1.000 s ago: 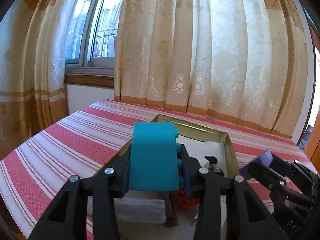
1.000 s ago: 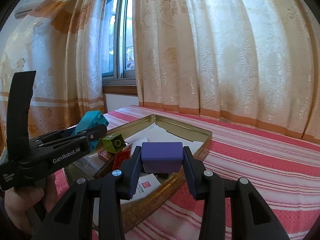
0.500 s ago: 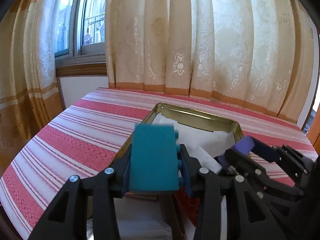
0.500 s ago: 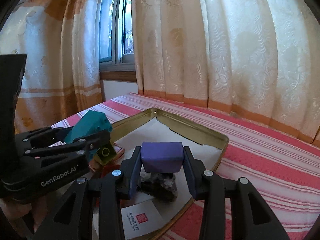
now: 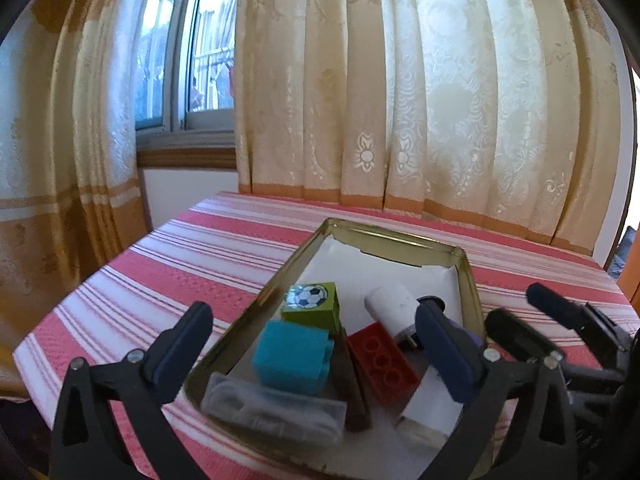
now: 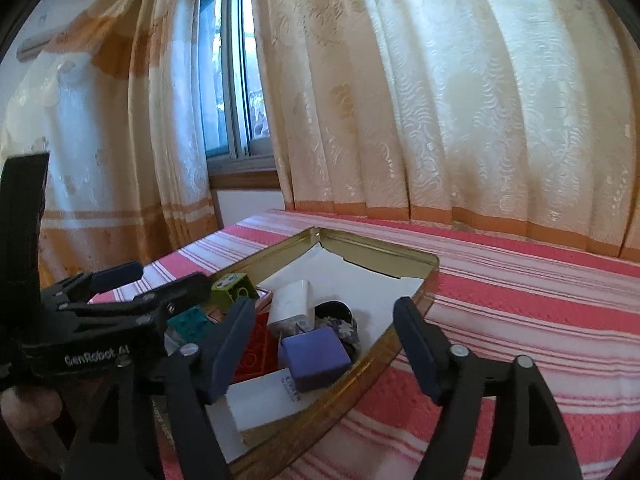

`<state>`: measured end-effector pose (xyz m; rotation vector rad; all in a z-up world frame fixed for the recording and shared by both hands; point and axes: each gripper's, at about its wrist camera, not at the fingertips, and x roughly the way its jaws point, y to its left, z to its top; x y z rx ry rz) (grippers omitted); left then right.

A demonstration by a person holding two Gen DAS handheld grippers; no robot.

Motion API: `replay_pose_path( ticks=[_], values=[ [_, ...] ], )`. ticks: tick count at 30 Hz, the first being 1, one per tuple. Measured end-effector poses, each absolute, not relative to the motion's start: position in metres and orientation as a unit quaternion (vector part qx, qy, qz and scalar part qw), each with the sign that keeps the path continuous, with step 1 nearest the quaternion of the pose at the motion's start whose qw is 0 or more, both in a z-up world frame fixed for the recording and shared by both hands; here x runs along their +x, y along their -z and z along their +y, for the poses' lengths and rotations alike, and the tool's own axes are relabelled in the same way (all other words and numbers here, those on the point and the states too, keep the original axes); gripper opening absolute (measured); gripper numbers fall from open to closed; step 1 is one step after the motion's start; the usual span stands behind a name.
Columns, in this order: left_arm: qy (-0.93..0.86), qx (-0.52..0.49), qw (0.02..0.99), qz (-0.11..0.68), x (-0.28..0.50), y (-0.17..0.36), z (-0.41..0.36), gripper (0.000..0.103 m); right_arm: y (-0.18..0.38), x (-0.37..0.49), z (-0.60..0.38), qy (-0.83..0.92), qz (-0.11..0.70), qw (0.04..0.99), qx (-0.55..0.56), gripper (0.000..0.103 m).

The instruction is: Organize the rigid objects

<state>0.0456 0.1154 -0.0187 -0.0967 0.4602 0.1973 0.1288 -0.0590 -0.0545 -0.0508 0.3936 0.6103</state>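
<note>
A teal plastic building brick is seen lying in the shallow gold metal tin. A purple rounded plastic block is seen tilted near the tin's right rim.

Roughly four toy blocks, one tin.

The left gripper hides most of the teal block. The near corner of the tin tray runs off the bottom edge. The white card's print is unreadable.
</note>
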Motion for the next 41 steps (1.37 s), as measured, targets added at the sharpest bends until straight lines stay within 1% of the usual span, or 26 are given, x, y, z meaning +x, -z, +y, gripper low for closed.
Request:
replay_pose_path(
  ticks=[4, 12, 18, 28, 41],
  values=[
    [-0.105, -0.044, 0.967, 0.226, 0.036, 0.012, 0.113, 0.103, 0.040, 0.116, -0.064, -0.302, 0.181, 0.936, -0.017, 0.078],
    [-0.126, -0.030, 0.967, 0.221, 0.022, 0.004, 0.113, 0.103, 0.016, 0.096, -0.060, -0.314, 0.163, 0.935, -0.024, 0.088],
    [-0.134, -0.036, 0.965, 0.223, 0.018, 0.004, 0.122, 0.103, 0.008, 0.091, -0.054, -0.319, 0.164, 0.933, -0.026, 0.089],
    [-0.140, -0.045, 0.962, 0.230, 0.020, 0.008, 0.130, 0.103, 0.011, 0.094, -0.049, -0.318, 0.172, 0.932, -0.032, 0.089],
    [-0.144, -0.021, 0.962, 0.231, 0.021, 0.012, 0.121, 0.103, 0.014, 0.095, -0.048, -0.317, 0.176, 0.932, -0.032, 0.089]
  ],
)
